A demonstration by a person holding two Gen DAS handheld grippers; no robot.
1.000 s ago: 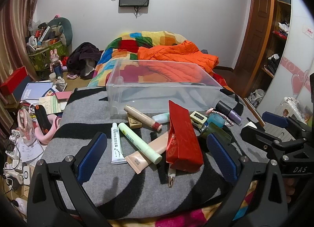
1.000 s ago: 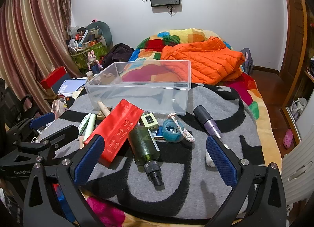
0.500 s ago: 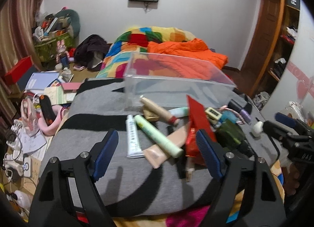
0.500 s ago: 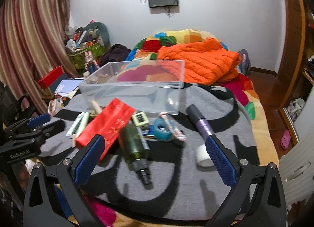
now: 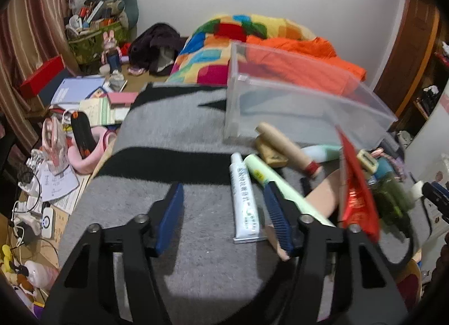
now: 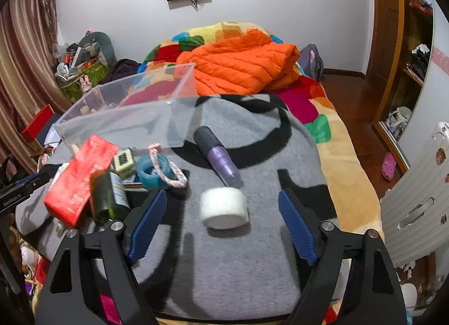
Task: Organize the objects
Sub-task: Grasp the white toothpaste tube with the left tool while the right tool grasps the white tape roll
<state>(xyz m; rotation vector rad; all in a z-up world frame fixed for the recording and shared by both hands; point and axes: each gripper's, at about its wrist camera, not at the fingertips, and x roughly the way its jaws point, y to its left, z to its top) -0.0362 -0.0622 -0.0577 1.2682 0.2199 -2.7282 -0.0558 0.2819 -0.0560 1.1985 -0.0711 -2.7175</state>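
Observation:
A clear plastic bin (image 5: 306, 109) stands on a grey and black blanket (image 5: 179, 156); it also shows in the right wrist view (image 6: 126, 120). In front of it lie a white tube (image 5: 243, 198), a pale green tube (image 5: 283, 187), a tan tube (image 5: 286, 145), a red pouch (image 5: 356, 196) and a dark green bottle (image 6: 105, 196). My left gripper (image 5: 224, 221) is open over the blanket, its right finger beside the white tube. My right gripper (image 6: 221, 229) is open, with a white tape roll (image 6: 224, 207) between its fingers. A purple bottle (image 6: 219, 156) and a blue ring (image 6: 151, 170) lie beyond.
An orange jacket (image 6: 241, 66) lies on the colourful quilt behind the bin. Floor clutter of books, papers and cables (image 5: 84, 100) lies left of the bed. A white suitcase (image 6: 415, 204) stands at the right. The blanket's edge drops off near both grippers.
Both grippers have narrowed their opening. The left has swung left and down toward the white tube. The right has moved right and forward, so the white tape roll now lies between its fingers.

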